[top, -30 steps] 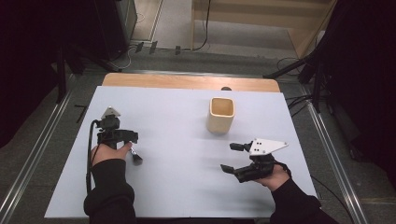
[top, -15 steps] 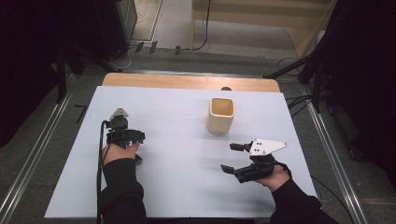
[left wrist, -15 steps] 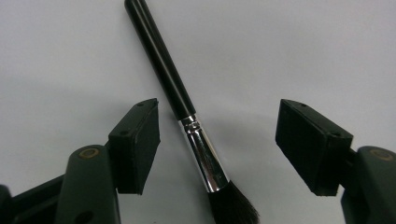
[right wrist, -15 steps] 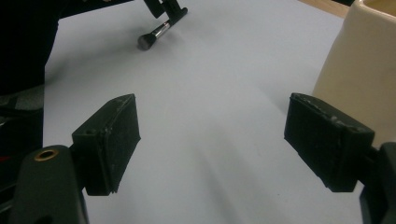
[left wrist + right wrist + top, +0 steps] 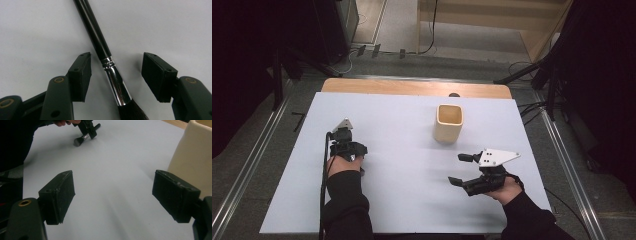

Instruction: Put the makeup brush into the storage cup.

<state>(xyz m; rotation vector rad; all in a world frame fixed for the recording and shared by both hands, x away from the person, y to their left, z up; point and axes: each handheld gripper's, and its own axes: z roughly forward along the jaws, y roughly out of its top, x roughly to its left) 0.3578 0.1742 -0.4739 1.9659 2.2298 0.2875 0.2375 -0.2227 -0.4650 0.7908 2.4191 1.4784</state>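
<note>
Left claw [image 5: 113,75], jaws apart and just been closing astride brush [image 5: 110,67] on worktop [image 5: 37,30], centre frame; should be squeezing the ferrule squarely; right claw [image 5: 112,197] idling apart.

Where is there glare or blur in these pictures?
Left gripper view: bright glare streaks the shiny silver metal ferrule of the black-handled brush, which looks sharp. Right gripper view: the cream square cup is soft and blurred. High view: dim, dark surroundings around the white table.
</note>
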